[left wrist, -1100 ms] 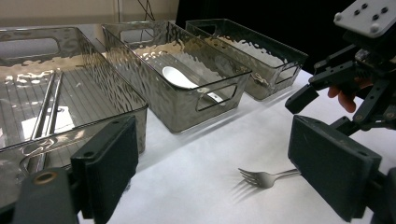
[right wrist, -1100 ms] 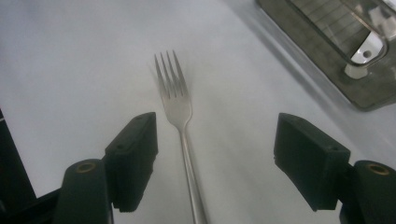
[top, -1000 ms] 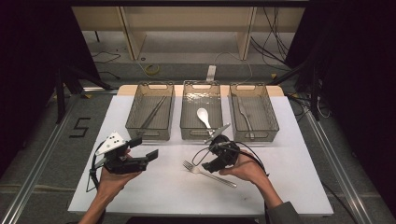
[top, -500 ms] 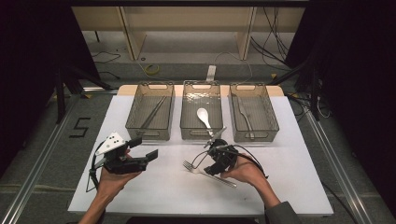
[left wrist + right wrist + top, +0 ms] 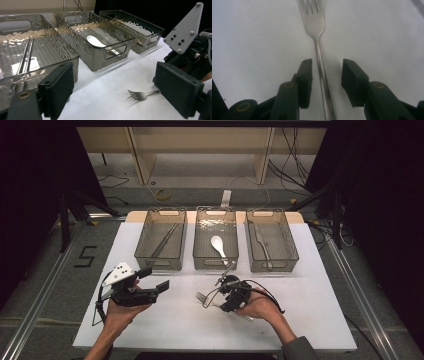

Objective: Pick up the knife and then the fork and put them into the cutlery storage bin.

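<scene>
My right gripper points down at the white table, and its two black jaws straddle the handle of the silver metal fork. The jaws have just been closing, yet a gap remains on each side of the handle, so the pads do not press on it. The fork lies flat on the table in front of the middle bin, tines pointing away from the gripper's jaws. In the high view the fork shows its tines just left of the right gripper.

My left gripper hovers over the left part of the table, jaws wide apart with nothing between them.

Three clear ribbed plastic bins stand side by side at the far edge. The left bin holds long thin metal utensils, the middle bin a white ceramic spoon, the right bin a metal knife.
</scene>
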A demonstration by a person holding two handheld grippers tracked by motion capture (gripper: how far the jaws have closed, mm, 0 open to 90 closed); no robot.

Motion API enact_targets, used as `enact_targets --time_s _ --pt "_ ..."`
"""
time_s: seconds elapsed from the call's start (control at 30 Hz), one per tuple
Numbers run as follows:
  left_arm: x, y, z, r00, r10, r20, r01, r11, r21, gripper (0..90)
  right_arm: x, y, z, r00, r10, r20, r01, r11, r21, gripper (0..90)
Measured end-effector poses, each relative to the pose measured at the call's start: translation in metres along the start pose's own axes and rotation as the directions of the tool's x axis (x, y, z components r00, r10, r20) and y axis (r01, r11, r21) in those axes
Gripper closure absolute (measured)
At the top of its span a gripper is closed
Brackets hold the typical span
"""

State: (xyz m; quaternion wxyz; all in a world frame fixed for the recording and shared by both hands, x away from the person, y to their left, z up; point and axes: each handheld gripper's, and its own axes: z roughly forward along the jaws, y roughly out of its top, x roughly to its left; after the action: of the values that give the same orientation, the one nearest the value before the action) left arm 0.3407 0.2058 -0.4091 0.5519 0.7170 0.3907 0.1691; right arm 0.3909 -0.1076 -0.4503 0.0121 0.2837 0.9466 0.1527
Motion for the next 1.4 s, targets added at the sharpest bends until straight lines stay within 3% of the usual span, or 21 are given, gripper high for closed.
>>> enact_targets --time_s 0.47,1.4 --pt "0.0 0.0 0.0 1.0 0.0 0.0 0.0 1.0 0.001 15.7 0.005 0.001 0.009 0.9992 -0.037 0.014 0.036 0.998 0.043 74.3" --pt "0.0 0.0 0.0 1.0 0.0 0.001 0.0 1.0 0.001 15.7 0.011 0.003 0.011 0.9945 -0.097 0.04 0.095 0.994 0.05 84.6"
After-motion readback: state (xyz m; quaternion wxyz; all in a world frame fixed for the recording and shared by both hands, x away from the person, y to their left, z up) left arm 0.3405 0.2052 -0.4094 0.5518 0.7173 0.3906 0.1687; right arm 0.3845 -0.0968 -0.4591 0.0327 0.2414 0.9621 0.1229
